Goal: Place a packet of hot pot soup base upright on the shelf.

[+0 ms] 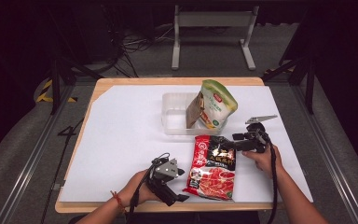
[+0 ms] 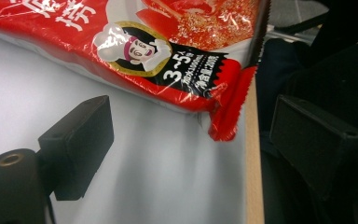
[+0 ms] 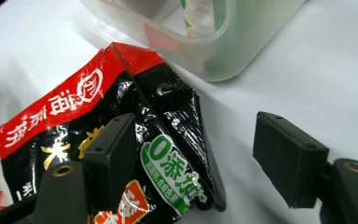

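A white-topped surface (image 1: 121, 135) with a wooden rim carries a clear plastic tub (image 1: 173, 122) near its far middle and a red-and-black packet (image 1: 213, 166) lying flat at its near edge.

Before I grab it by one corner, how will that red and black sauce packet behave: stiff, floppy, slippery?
The red and black sauce packet lies flat on the table with crinkled, glossy film, so it probably sags from a corner grip. The shiny wrap may slip between the fingers. Its bulging middle suggests soft contents that could shift, likely weighting the low end.

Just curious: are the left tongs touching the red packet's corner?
Apart. In the left gripper view, bare white table separates the left tongs from the red packet, whose corner hangs between the open jaws.
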Demonstrator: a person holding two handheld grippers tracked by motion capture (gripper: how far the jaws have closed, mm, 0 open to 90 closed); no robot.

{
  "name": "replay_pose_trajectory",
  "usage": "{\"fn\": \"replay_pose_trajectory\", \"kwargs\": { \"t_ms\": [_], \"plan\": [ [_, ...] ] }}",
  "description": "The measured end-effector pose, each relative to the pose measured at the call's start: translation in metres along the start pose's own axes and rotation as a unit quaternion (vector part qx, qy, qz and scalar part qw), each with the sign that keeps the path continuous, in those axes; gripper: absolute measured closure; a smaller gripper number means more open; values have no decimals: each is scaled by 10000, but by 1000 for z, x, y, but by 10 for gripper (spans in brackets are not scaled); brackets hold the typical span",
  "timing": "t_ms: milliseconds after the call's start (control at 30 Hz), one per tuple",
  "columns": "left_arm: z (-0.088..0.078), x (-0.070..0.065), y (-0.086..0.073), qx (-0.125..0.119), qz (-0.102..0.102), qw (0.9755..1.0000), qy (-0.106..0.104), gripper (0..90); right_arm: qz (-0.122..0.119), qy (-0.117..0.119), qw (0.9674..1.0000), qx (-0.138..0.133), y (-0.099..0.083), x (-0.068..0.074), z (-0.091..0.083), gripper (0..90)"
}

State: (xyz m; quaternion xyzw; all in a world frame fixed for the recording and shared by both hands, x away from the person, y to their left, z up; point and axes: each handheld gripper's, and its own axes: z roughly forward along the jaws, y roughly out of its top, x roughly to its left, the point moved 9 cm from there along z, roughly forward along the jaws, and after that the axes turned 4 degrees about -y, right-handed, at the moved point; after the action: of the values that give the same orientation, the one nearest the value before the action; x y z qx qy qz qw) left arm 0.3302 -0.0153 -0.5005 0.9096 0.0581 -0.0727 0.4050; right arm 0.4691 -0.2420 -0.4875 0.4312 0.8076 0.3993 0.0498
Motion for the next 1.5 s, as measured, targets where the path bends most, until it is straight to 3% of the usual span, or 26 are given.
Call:
{"fn": "replay_pose_trajectory", "kwargs": {
  "t_ms": [133,267,467,567,733,900,1233,1400,1500],
  "plan": [
    [7,3,2,112,68,9999,56,163,134,154,9998,81,-2,0,5,329],
    [13,10,1,113,-7,9998,184,196,192,381,9989,178,-5,3,10,363],
    [16,12,1,114,5,9996,245,230,44,661,9974,294,-9,13,14,515],
    [19,13,1,200,45,9992,340,244,167,750,9966,300,-10,14,13,614],
    [19,14,0,299,132,9985,443,245,320,919,9952,99,-7,14,7,765],
    [18,17,-2,362,217,9974,576,255,221,1057,9941,-40,-5,17,-2,838],
    [13,23,-4,382,158,9965,729,284,-29,1040,9935,-468,11,30,-32,871],
    [10,32,-4,333,29,9956,873,282,-230,982,9893,-1052,29,46,-58,873],
    [8,38,-4,286,-82,9949,965,283,-365,869,9882,-1205,35,55,-69,875]
  ]
}}
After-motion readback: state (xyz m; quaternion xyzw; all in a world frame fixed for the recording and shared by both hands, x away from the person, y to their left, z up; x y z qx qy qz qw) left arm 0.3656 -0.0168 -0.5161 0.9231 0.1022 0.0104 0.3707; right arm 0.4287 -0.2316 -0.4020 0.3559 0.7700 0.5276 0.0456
